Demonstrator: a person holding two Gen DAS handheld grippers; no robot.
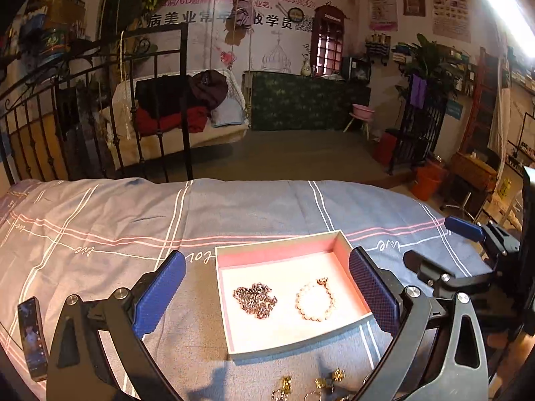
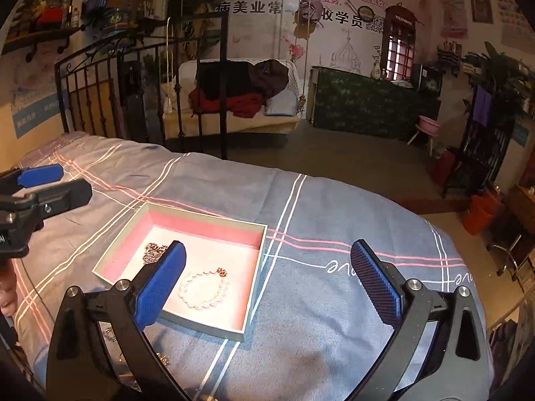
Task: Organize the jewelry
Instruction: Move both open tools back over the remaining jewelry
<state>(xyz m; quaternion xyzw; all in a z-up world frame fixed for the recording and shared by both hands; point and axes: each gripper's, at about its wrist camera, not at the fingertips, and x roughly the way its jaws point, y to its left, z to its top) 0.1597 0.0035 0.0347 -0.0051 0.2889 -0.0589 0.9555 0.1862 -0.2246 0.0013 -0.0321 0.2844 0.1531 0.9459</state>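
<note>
A shallow box with a pink inside [image 1: 284, 254] [image 2: 207, 227] lies open on the bed. In it lie a dark beaded chain in a heap [image 1: 255, 299] [image 2: 153, 252] and a white pearl bracelet [image 1: 316, 300] [image 2: 204, 289]. Several gold pieces of jewelry [image 1: 311, 386] lie loose on the cover in front of the box. My left gripper [image 1: 267, 295] is open and empty, above the box's near half. My right gripper [image 2: 267, 284] is open and empty, above the box's right edge; it also shows in the left wrist view [image 1: 434, 250].
The bed has a blue-grey checked cover [image 1: 133, 227] [image 2: 334, 234]. A phone [image 1: 31, 334] lies on it at the left. A black iron bed frame [image 1: 100, 107] stands behind. The bed's far edge drops to the floor [image 2: 351, 160].
</note>
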